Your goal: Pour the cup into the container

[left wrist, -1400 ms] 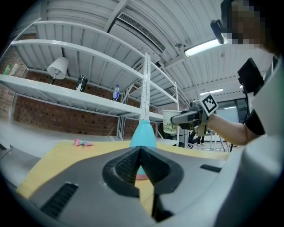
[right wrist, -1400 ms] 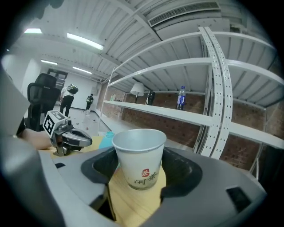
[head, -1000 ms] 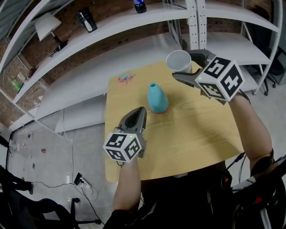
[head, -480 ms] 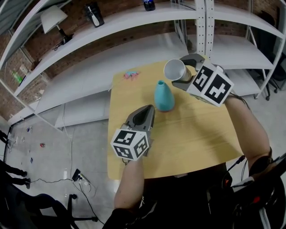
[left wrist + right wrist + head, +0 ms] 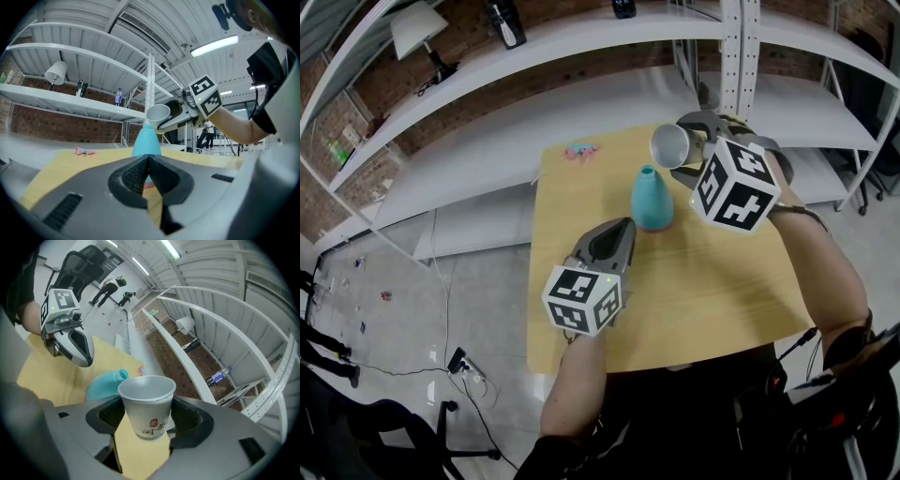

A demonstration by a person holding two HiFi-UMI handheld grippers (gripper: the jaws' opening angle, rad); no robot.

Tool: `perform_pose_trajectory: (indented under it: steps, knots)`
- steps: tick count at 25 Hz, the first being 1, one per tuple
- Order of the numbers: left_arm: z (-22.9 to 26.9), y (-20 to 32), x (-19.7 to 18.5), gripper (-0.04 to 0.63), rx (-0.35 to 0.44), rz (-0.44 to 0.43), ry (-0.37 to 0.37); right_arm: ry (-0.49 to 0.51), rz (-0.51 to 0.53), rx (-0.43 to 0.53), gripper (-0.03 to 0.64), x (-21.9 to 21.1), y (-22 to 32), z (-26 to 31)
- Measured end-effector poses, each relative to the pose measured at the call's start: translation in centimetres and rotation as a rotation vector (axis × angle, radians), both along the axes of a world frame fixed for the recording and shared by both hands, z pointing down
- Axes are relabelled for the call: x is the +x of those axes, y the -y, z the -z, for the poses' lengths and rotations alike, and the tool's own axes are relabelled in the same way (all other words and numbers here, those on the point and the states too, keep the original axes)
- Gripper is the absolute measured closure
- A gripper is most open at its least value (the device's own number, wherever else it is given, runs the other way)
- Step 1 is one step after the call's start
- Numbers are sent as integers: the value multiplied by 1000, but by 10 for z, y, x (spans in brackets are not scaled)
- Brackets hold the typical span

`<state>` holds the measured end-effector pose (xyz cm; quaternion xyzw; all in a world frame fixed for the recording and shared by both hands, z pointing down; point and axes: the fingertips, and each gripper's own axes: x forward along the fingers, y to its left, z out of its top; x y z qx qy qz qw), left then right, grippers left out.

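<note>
A white paper cup point(image 5: 670, 144) with red print point(image 5: 147, 413) is held in my right gripper point(image 5: 686, 150), shut on its sides and tipped toward the left, mouth facing the teal vase. The teal narrow-necked vase point(image 5: 652, 199) stands upright on the wooden table point(image 5: 722, 281); the cup's rim point(image 5: 157, 113) hangs just above and right of its neck point(image 5: 146, 138). My left gripper point(image 5: 614, 242) hovers over the table's left part, in front of the vase, jaws shut with nothing between them. In the right gripper view the vase point(image 5: 105, 384) lies left of the cup.
A small pink and blue object point(image 5: 580, 150) lies at the table's far left corner. White curved shelves point(image 5: 581, 56) stand behind the table, with a lamp point(image 5: 422, 33) and bottles on them. Grey floor with cables lies to the left.
My right gripper has carried the cup left and nearer the vase and tilted it further over. The left gripper has drifted slightly right.
</note>
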<state>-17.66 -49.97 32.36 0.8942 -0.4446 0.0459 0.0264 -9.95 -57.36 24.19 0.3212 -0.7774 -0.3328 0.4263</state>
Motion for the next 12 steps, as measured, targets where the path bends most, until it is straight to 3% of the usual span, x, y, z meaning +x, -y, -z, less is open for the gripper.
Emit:
perform_pose_trajectory:
  steps: [5, 12]
  knots:
    - [-1, 1, 2, 596, -1, -5, 3, -83, 1, 70, 307, -4, 1, 4]
    - [-2, 0, 3, 597, -2, -16, 2, -137, 2, 92, 307, -9, 5, 3]
